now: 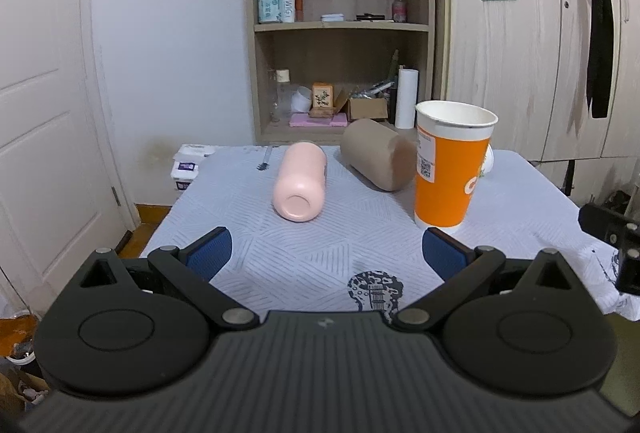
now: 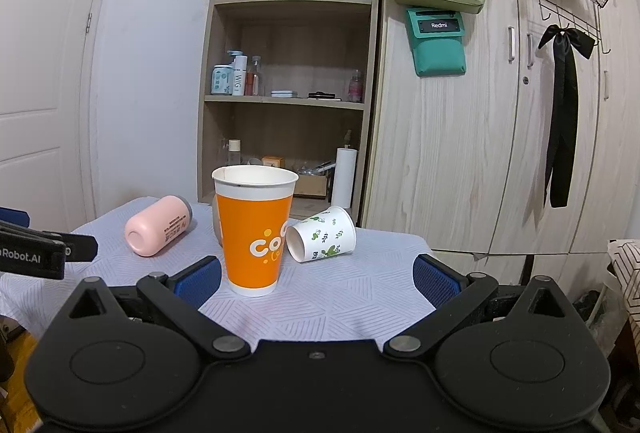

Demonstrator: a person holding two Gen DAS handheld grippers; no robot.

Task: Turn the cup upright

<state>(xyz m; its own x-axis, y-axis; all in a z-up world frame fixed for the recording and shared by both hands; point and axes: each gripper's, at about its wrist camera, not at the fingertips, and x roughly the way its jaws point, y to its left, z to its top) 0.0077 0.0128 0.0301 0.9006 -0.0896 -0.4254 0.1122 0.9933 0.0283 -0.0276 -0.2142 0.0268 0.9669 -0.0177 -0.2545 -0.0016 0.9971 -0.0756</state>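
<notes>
Right wrist view: right gripper wide, empty; left gripper likewise wide, empty. Orange cup upright; leaf-print cup on its side just behind it, pink cup and brown cup also lying. Risk: reaching past could topple the orange cup. Table edge near on the right; open cloth in front.

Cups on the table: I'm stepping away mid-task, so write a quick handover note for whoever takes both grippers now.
Left gripper: open, empty, facing the table.
Right gripper: open, empty, just behind the tall orange paper cup.
Done: the orange cup stands upright.
Left: the pink cylindrical tumbler, the brown cylindrical tumbler and the small white leaf-print paper cup all lie on their sides on the pale patterned tablecloth.
</notes>
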